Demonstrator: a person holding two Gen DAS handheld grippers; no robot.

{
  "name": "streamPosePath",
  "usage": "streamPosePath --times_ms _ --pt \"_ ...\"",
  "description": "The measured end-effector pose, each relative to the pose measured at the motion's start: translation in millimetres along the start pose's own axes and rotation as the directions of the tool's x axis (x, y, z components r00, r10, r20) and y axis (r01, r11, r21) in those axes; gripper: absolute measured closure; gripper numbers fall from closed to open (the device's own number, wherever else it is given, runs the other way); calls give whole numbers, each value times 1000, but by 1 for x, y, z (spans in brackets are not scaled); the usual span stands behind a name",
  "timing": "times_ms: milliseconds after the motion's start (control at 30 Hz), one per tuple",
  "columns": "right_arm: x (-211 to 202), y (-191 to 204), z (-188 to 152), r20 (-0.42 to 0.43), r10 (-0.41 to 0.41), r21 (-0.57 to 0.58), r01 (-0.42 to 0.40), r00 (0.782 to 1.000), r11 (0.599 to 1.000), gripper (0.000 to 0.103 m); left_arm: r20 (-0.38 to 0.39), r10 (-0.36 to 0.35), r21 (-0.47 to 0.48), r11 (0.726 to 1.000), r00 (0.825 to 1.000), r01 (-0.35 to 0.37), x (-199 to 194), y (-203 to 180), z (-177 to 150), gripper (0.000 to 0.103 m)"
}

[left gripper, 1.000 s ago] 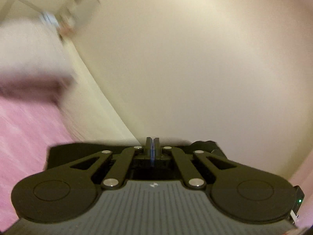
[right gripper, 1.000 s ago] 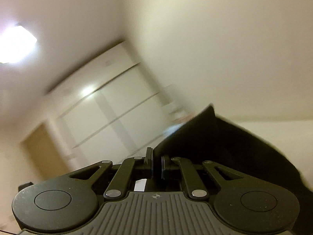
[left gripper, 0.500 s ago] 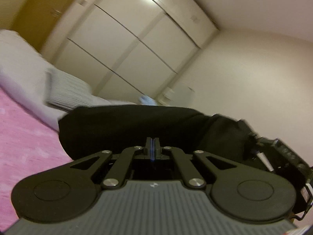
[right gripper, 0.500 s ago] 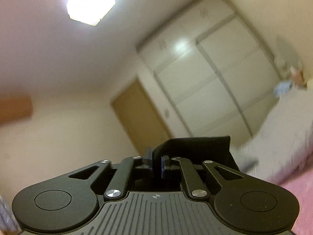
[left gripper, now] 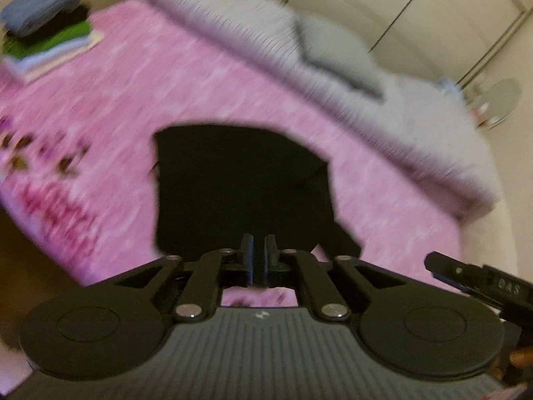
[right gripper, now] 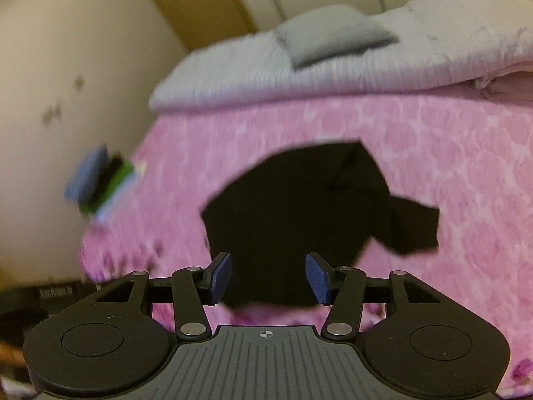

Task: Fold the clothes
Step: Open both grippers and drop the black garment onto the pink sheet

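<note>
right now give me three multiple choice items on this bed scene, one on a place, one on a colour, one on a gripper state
1. Where does the black garment lie?
A. on the pink bedspread
B. on the grey pillow
C. on the floor

2. What colour is the top item of the folded stack?
A. red
B. blue-grey
C. yellow

3. How are the right gripper fingers?
A. shut on cloth
B. apart, holding nothing
C. out of view

Answers: 1 A, pink shows all around it. 2 B, a blue-grey piece sits above black and green. 3 B, the blue pads stand wide apart.

Black garments: I counted one (right gripper: 293,220), spread on the pink bedspread (right gripper: 433,153).
Folded stacks: one (left gripper: 46,30), at the bed's corner.
Pillows: one (right gripper: 333,33).
Grey blankets: one (right gripper: 416,63).
Grippers: I ran two, left (left gripper: 259,250) and right (right gripper: 268,278).
</note>
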State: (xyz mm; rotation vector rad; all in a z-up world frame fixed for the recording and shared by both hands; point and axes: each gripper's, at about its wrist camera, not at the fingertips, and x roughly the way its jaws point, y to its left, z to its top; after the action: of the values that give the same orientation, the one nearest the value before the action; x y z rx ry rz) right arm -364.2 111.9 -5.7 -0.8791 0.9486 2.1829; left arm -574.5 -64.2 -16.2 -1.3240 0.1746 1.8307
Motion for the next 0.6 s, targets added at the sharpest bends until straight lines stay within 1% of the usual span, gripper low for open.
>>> streamPosePath --times_ms 33,67,100,167,267,367,433,533,600 --pt "3 4 -16 -21 -12 -24 12 1000 1000 49 -19 18 -2 1000 1000 -19 0 5 -10 98" --pt "3 6 -30 -37 -23 -48 21 999 999 49 -37 29 -3 1000 999 -29 10 21 -11 98" --pt "3 8 -43 -54 -34 -71 30 998 997 49 -53 36 0 999 998 -36 14 23 -18 97" --pt "3 11 -71 -85 -57 -119 47 995 992 49 -75 45 15 999 996 -44 18 20 -33 95" --pt "-7 8 -94 -84 -95 -190 78 992 979 49 -86 47 53 998 995 -43 17 8 -55 92" --pt "-14 -1 -111 -84 -122 -192 104 989 976 49 -96 50 90 995 994 -42 16 -4 -78 89" --pt "-19 -10 -123 -96 -130 -173 112 987 978 49 -112 46 114 993 993 -34 15 -11 -93 88" --pt "-27 -18 -145 -111 -134 -154 117 985 981 49 -135 55 140 989 989 -36 11 -17 -116 85" --pt "-34 -18 -153 -122 -137 -157 117 983 981 49 -141 68 142 989 988 -48 8 -17 -129 85"
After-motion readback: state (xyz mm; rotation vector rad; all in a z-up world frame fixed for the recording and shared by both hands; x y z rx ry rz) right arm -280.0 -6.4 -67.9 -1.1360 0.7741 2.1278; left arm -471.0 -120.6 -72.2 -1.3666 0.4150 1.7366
